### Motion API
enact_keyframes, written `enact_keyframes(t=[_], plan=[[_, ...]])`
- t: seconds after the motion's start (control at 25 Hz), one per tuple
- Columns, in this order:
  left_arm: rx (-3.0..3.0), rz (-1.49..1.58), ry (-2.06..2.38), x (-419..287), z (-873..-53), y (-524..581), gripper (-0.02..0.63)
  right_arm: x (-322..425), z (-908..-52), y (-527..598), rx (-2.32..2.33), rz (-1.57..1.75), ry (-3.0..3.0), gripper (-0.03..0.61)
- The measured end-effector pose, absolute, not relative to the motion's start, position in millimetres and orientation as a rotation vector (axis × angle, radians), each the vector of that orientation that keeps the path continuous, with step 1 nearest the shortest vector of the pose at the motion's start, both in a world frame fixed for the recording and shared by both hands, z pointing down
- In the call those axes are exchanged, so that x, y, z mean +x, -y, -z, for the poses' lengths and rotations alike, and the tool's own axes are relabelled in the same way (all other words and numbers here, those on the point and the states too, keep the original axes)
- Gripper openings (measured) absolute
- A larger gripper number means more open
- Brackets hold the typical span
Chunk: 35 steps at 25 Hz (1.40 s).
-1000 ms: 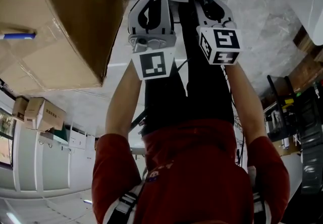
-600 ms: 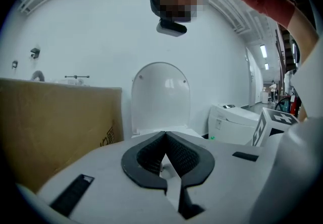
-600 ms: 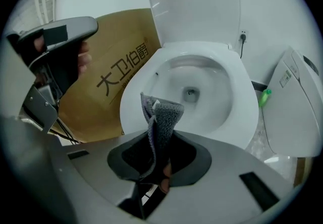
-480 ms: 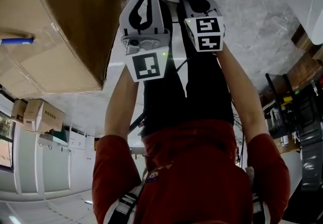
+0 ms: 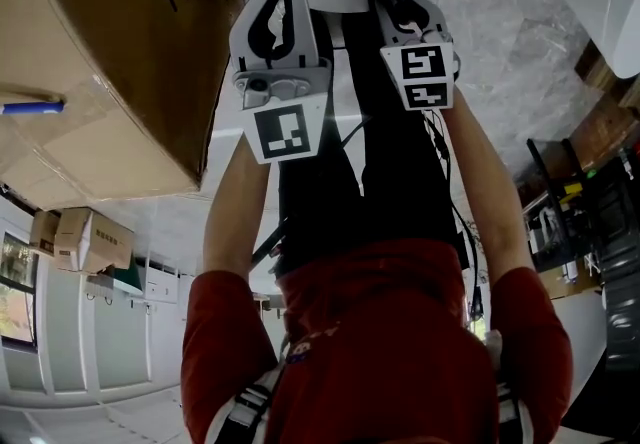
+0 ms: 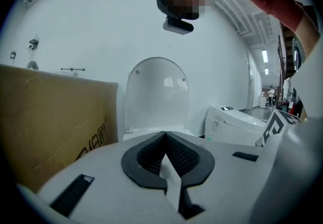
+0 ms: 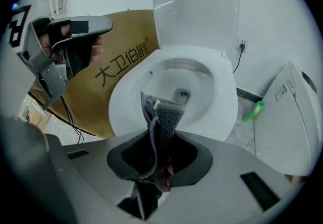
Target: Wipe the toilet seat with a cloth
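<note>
Right gripper view looks steeply down along the right hand-held gripper (image 7: 157, 142), whose jaws are clenched on a grey cloth (image 7: 164, 114). The cloth is bunched and pinched low, and a folded flap stands out past the fingertips. It hangs over the near rim of the toilet seat (image 7: 224, 112); I cannot tell whether it touches yet. The lid (image 7: 197, 8) is raised at the far side, a cardboard box (image 7: 121, 66) stands just left of the bowl, and a green bottle (image 7: 252, 111) lies on the floor to the right.

The left hand-held gripper (image 6: 164, 137) is closed on nothing, its pads meeting, and it points nearly level toward the lid.

The cloth looks soft, light and limp, so it should fold and drag rather than push. The present hold, low on the bunch with a flap left free, seems sound; the flap would flatten against the seat. The seat looks hard, smooth and likely slick, so moderate pressure should do.
</note>
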State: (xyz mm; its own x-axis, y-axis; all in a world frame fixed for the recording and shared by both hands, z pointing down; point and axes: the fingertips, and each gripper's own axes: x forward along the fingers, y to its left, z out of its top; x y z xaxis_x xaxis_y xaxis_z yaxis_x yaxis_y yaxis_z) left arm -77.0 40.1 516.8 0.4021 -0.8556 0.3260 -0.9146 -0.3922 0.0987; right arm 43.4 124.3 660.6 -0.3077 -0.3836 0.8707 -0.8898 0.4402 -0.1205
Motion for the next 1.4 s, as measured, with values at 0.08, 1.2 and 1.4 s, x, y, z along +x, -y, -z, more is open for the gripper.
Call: enact_keyframes(t=[0.08,1.2,1.4], plan=[[2.411,-0.319,1.534,-70.0,-515.5,-37.6,0.012,60.1,-660.2,-120.1,1.095,-0.77,1.867,0.072],[2.463,-0.279,1.486,-33.0,-502.2,1.6,0.012,150.9,-655.7,38.3,1.28,-0.49,1.886,0.085],[2.445,-0.269,1.511,-38.4,-499.3,7.1,0.012,148.9,-652.5,83.0,1.281,-0.441,1.914,0.086]])
